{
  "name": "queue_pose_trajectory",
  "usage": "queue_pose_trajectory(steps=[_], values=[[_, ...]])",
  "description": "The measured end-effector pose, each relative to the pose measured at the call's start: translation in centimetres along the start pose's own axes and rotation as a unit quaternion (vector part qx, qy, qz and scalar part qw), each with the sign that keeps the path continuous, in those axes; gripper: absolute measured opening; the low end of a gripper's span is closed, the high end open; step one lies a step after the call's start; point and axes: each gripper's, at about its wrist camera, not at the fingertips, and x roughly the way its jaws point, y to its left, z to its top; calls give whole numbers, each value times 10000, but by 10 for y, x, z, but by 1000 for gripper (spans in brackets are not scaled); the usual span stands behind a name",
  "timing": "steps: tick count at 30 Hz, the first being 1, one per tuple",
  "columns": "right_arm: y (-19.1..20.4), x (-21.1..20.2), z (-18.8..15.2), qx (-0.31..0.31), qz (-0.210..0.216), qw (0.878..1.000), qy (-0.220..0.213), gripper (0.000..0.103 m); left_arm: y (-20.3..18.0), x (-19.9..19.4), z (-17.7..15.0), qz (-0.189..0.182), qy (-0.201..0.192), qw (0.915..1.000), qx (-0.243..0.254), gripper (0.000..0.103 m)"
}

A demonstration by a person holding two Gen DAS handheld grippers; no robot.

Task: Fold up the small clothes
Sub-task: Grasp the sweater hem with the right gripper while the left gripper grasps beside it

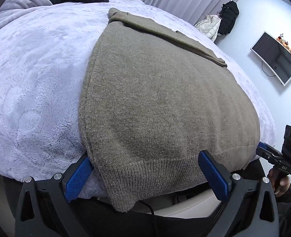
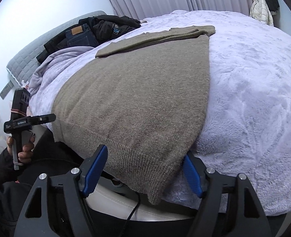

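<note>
Bed [image 1: 27, 83] fills most of both views, covered with a fluffy pale lilac blanket [image 2: 254, 102]. Taupe knit sweater [image 1: 155, 98] lies flat on the blanket, sleeves folded across its far end, ribbed hem [image 2: 137, 158] at the near edge of the bed, hem corners hanging over the edge. Pile of dark clothes [image 2: 98, 31], jeans among them, sits at the head end of the bed, well apart from the sweater. Pleated curtain behind the bed. Wall-mounted screen [image 1: 275, 59] on the white wall off to the side, with a black jacket [image 1: 229, 17] and a cream puffer coat [image 2: 260, 7] hanging near it.

Left gripper [image 1: 145, 167] is at one hem corner, blue-padded fingers [image 1: 77, 177] spread wide; the corner lies between them, one pad just beside the sweater's side edge, the other over the ribbing, no squeeze visible. Right gripper [image 2: 145, 167] is at the other hem corner, fingers [image 2: 95, 169] likewise apart with the corner between them, one pad over the ribbing and the other partly hidden behind the sweater's edge; no pinch on the cloth visible. Each wrist view catches the other gripper at frame edge with a hand [image 2: 22, 148] in a dark sleeve on the grip.
</note>
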Motion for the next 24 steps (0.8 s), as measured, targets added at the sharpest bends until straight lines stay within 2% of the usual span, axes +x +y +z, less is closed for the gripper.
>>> queue_pose_trajectory(steps=[2,4,6,7,10,13,16,18,19,21,22,23,24], values=[[-1,4,1,56,1,10000,9,77,2,0,1,13,9,10000,-32,103],[-3,5,2,144,-25,9999,-8,71,5,0,3,-42,1,9998,-171,103],[0,4,3,108,-92,9999,-58,50,10,-1,4,-155,-61,9992,-355,103],[2,3,3,64,-64,9999,-79,48,12,-2,4,-213,-94,9988,-426,103],[2,7,3,73,-25,10000,-36,47,12,-2,3,-204,-134,9987,-448,103],[-1,11,3,165,29,9999,-2,49,6,-2,1,140,-120,9995,-267,96],[0,12,3,192,65,9998,-28,51,9,-9,-3,261,-198,9991,-266,83],[3,13,2,151,66,9999,-30,59,15,-13,-5,236,-274,9985,-403,68],[5,14,2,116,90,9999,-18,61,19,-15,-6,206,-308,9982,-472,64],[11,16,2,1,-16,10000,3,63,23,-18,-7,179,-355,9977,-544,51],[16,17,2,-75,-106,9999,13,62,24,-18,-8,194,-353,9977,-550,49],[20,17,2,-168,-208,9996,22,57,22,-20,-8,229,-358,9979,-493,40],[22,17,2,-220,-337,9992,9,43,19,-22,-9,236,-369,9982,-397,27]])
